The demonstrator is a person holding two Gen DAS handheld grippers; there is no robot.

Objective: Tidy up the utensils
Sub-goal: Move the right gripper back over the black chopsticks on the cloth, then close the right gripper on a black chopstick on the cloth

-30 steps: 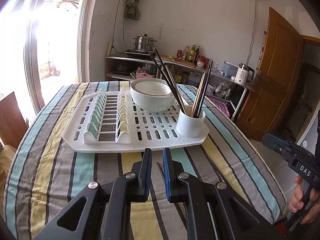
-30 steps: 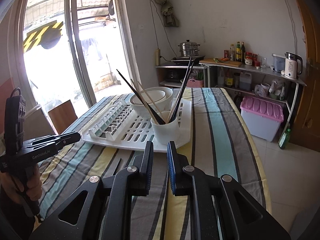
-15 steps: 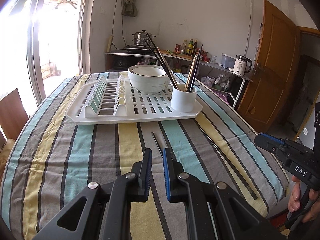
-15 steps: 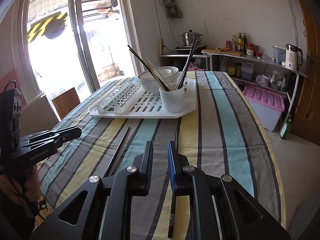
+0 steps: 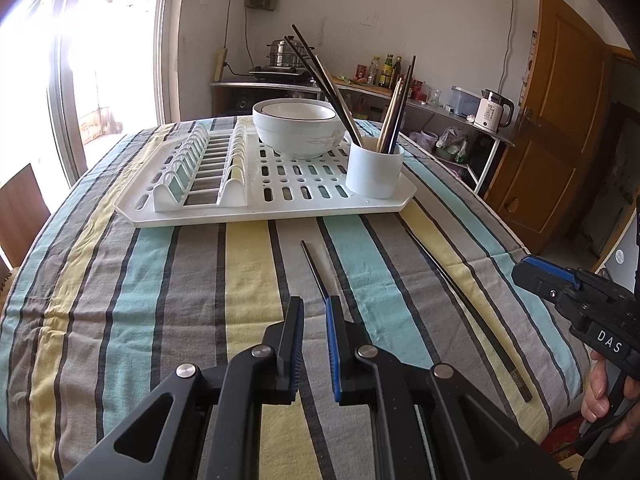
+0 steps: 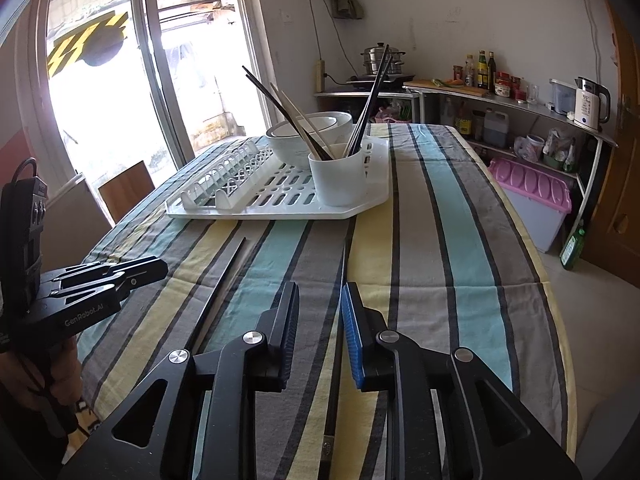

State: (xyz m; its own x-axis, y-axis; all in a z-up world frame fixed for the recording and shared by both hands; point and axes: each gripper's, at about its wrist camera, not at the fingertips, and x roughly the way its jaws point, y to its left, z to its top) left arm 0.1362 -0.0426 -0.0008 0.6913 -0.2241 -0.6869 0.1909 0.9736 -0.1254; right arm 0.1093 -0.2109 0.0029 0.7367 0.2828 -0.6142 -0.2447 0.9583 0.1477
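Two dark chopsticks lie loose on the striped tablecloth. One chopstick (image 5: 316, 270) runs under my left gripper (image 5: 314, 310), which is slightly open and empty just above it. The other chopstick (image 5: 464, 304) lies to the right; in the right wrist view it (image 6: 342, 280) passes under my right gripper (image 6: 320, 296), open and empty. A white cup (image 5: 374, 168) holding several chopsticks stands on the white drying rack (image 5: 260, 196), also seen in the right wrist view (image 6: 340, 176).
A white bowl (image 5: 298, 126) sits on the rack behind the cup. The table's right edge (image 6: 556, 300) drops to the floor beside a pink-lidded bin (image 6: 532, 200). A wooden chair back (image 5: 20, 208) stands at the left.
Both grippers pulled back from the rack toward the near table edge and lowered over the loose chopsticks. The right jaws opened wider.
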